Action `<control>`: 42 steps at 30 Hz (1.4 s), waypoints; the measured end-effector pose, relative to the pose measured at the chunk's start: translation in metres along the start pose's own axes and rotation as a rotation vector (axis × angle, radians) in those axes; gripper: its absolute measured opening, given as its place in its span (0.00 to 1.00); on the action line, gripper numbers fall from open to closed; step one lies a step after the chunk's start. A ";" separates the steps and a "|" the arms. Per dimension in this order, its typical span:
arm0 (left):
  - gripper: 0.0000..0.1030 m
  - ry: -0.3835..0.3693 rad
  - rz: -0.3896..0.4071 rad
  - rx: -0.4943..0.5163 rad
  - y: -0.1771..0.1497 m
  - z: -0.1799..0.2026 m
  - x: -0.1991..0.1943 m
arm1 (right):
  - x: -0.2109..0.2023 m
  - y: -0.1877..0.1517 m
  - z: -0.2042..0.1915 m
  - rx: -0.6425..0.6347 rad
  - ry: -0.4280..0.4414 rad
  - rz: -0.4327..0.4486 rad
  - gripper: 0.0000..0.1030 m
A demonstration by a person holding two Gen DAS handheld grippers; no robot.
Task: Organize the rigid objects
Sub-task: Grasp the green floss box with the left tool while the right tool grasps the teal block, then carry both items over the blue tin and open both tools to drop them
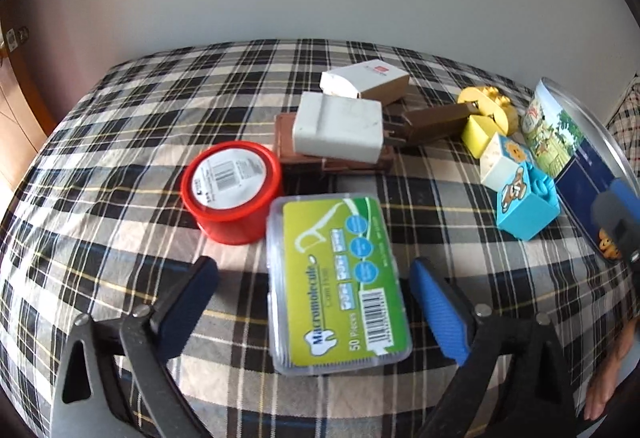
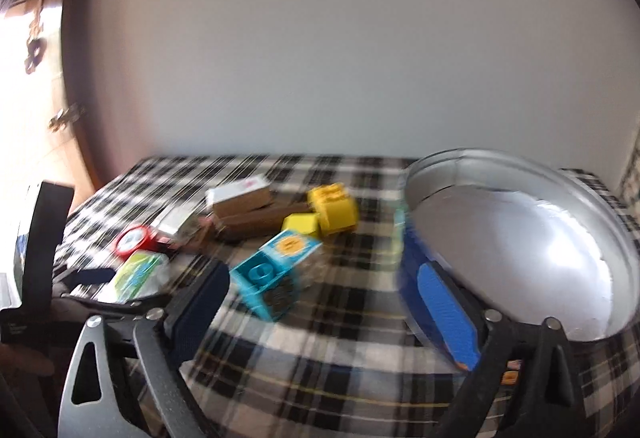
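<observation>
A clear floss-pick box with a green label (image 1: 338,284) lies on the plaid cloth between the open fingers of my left gripper (image 1: 316,302), untouched. A red round tub (image 1: 231,191) sits just beyond it to the left. A white charger (image 1: 339,127) rests on brown bars, with a white-and-tan box (image 1: 365,80) behind. Blue (image 1: 526,204), cream and yellow toy blocks (image 1: 486,118) stand at the right. My right gripper (image 2: 338,306) is open and empty, near the blue block (image 2: 266,278) and beside a round tin (image 2: 516,238). The right wrist view is blurred.
The round metal tin (image 1: 580,158) with a picture wrap stands at the table's right edge, open and silver inside. A white wall rises behind the table. The plaid cloth (image 1: 120,142) covers the table; a wooden door shows at far left.
</observation>
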State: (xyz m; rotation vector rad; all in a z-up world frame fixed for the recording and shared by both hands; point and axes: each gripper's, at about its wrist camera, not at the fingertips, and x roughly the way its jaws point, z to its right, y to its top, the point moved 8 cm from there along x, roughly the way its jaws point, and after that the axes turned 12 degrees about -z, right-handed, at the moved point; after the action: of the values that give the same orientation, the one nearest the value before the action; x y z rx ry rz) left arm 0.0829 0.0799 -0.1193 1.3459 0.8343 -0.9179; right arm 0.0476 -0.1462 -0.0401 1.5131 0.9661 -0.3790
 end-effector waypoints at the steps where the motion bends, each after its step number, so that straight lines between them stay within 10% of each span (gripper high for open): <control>1: 0.72 -0.009 0.012 -0.003 0.000 -0.001 -0.003 | 0.003 0.000 -0.004 -0.007 0.006 -0.011 0.89; 4: 0.52 -0.034 0.028 0.006 -0.001 0.000 -0.006 | 0.025 -0.001 -0.020 -0.015 0.042 -0.095 0.82; 12: 0.53 -0.069 0.034 -0.005 0.001 0.000 -0.007 | 0.080 -0.006 -0.030 0.027 0.080 -0.296 0.74; 15: 0.52 -0.057 0.032 0.001 0.001 0.001 -0.007 | 0.079 -0.006 -0.030 0.025 0.075 -0.299 0.45; 20: 0.52 -0.056 0.036 -0.003 0.002 0.001 -0.008 | 0.070 -0.011 -0.024 0.050 0.161 -0.286 0.45; 29: 0.52 -0.102 0.139 -0.018 0.002 0.006 -0.031 | 0.015 0.008 -0.014 0.040 0.240 -0.062 0.45; 42: 0.52 -0.068 0.297 0.031 0.023 0.050 -0.070 | -0.043 0.040 0.035 0.043 0.078 0.249 0.45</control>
State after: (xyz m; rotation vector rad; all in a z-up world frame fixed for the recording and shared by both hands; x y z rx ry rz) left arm 0.0731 0.0345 -0.0433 1.4122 0.5516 -0.7409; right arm 0.0623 -0.1904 0.0104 1.6753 0.8220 -0.1644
